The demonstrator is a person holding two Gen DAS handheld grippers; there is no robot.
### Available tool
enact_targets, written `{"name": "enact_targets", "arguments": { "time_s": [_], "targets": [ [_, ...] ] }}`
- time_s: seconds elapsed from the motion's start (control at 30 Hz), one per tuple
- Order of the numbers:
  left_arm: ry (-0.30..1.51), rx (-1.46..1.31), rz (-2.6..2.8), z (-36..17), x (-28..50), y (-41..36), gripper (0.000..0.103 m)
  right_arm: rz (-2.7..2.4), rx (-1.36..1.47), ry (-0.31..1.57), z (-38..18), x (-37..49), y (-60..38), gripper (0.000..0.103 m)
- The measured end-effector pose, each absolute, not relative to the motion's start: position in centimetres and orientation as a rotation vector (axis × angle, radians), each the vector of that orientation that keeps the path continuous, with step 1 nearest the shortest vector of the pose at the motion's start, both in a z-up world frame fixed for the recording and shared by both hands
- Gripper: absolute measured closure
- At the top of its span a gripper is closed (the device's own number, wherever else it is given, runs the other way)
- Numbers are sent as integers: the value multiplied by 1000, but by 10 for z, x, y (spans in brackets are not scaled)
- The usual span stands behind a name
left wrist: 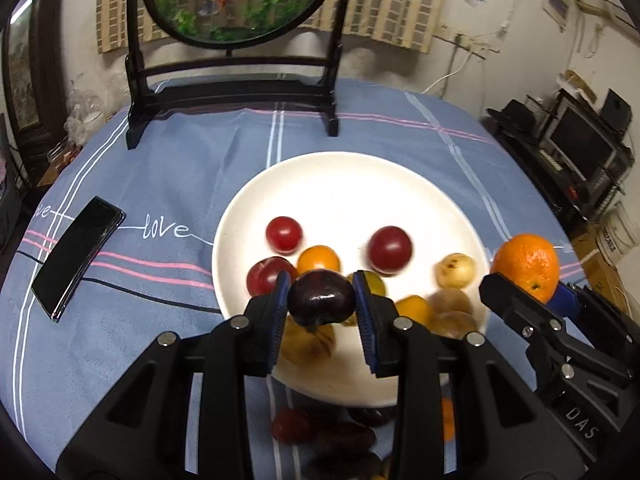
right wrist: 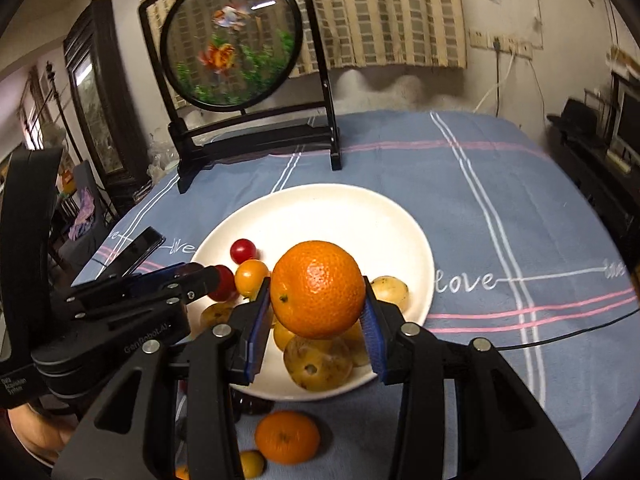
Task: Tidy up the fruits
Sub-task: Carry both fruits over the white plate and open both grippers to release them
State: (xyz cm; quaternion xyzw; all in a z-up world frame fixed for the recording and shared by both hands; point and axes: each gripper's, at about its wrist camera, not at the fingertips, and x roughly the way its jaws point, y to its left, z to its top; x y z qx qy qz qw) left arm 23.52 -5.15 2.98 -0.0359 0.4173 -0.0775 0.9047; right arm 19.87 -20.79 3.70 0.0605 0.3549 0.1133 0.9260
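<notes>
partly done: white plate (left wrist: 400, 176) already holding several small fruits. left gripper (left wrist: 322, 300) clamped on a dark plum (left wrist: 322, 298), right gripper (right wrist: 318, 304) clamped on an orange (right wrist: 318, 288), both above the plate. a tangerine (right wrist: 287, 436) and other fruit still on the cloth.

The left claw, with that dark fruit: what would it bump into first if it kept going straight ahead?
Probably the white plate, likely among its small fruits, perhaps the yellow one; depth is unclear.
</notes>
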Motion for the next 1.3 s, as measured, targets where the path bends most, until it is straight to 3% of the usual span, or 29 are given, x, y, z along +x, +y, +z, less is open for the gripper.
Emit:
{"name": "enact_targets", "arguments": {
  "time_s": [0.33,0.4,0.43,0.47,0.63,0.87,1.3],
  "targets": [
    [863,-18,-132,7,246,-58,70,206,215,732,3,221,-224,60],
    [832,-11,-126,9,244,-58,60,209,209,727,1,222,-223,52],
    [812,-6,-122,11,241,-59,41,220,223,716,2,219,-222,36],
    [792,-3,-101,13,239,-58,32,211,240,697,3,216,-224,33],
    [714,36,-74,23,222,-56,24,216,258,702,6,207,-228,32],
    [703,96,-51,23,214,-55,13,213,254,697,9,201,-231,32],
    [796,58,-58,11,214,-42,10,205,247,710,11,190,-234,31]
  ]
}}
